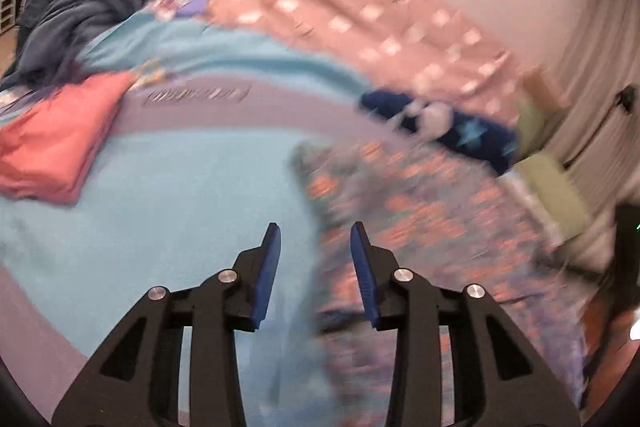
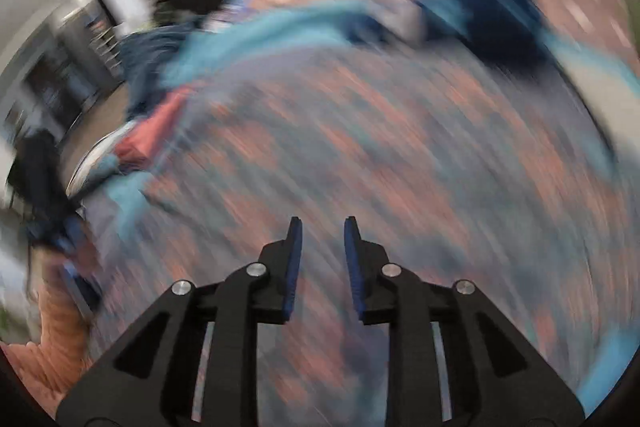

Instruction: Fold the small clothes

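Note:
A small grey garment with an orange-pink print (image 1: pixel 432 211) lies spread on the light blue blanket (image 1: pixel 160 179). It fills most of the blurred right wrist view (image 2: pixel 360 131). My left gripper (image 1: pixel 315 233) is open and empty, above the garment's left edge. My right gripper (image 2: pixel 320 227) is open and empty, above the middle of the garment. A folded coral garment (image 1: pixel 56 147) lies at the left and also shows in the right wrist view (image 2: pixel 148 135). A navy piece with stars (image 1: pixel 444 123) lies behind the printed garment, and shows as a dark blur in the right wrist view (image 2: pixel 500 23).
A pink dotted quilt (image 1: pixel 360 11) covers the back of the bed. A pile of dark blue and black clothes (image 1: pixel 80 11) sits at the far left. A wall and curtain (image 1: pixel 600 75) stand to the right. Both views are motion-blurred.

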Motion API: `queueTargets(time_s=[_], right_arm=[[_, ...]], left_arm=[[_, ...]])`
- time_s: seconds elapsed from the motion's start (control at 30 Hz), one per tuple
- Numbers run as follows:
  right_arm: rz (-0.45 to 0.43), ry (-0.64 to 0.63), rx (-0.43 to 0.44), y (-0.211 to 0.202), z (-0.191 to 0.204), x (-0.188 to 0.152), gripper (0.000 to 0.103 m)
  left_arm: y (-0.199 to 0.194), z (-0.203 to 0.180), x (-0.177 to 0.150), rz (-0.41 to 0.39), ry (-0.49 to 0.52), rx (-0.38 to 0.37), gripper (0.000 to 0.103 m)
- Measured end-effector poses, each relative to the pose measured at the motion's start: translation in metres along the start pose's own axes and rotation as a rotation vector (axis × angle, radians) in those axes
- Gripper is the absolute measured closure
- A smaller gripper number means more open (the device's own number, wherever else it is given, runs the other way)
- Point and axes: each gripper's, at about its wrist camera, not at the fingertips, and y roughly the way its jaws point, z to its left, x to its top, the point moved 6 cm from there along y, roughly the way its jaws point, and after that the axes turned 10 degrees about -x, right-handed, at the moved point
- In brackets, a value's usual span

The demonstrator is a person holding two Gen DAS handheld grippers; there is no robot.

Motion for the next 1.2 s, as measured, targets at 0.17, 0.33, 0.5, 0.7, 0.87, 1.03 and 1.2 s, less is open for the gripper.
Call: queueTargets(time_s=[0.17, 0.33, 0.5, 0.7, 0.87, 1.03, 1.2], right_arm=[[0.047, 0.248, 0.003, -0.005, -0.064, -0.052, 0.099], [-0.103, 0.339, 0.002, -0.056, -0.093, -0.065, 0.071], [-0.198, 0.741, -0.081, -0.095, -0.22, -0.115, 0.059], [-0.234, 1.19, -0.14, -0.103, -0.344, -0.2, 0.051], [-0.278, 1.371, -0.103, -0.097, -0.409, -0.224, 0.044], [-0.347, 1.497, -0.094, -0.087, -0.449, -0.232, 0.044], [-0.368, 1.476, -0.131, -0.083, -0.463, -0.22, 0.05]], left_arm=[[0.045, -0.019, -0.006, 0.165, 0.064, 0.076, 0.066], [0.045, -0.01, -0.014, 0.175, 0.087, 0.264, 0.071], [0.016, -0.044, -0.008, 0.136, 0.153, 0.266, 0.059], [0.02, -0.087, -0.018, 0.15, 0.192, 0.228, 0.05], [0.034, -0.111, -0.031, 0.18, 0.208, 0.221, 0.045], [0.048, -0.132, -0.044, 0.221, 0.24, 0.212, 0.044], [0.065, -0.146, -0.053, 0.252, 0.268, 0.206, 0.037]])
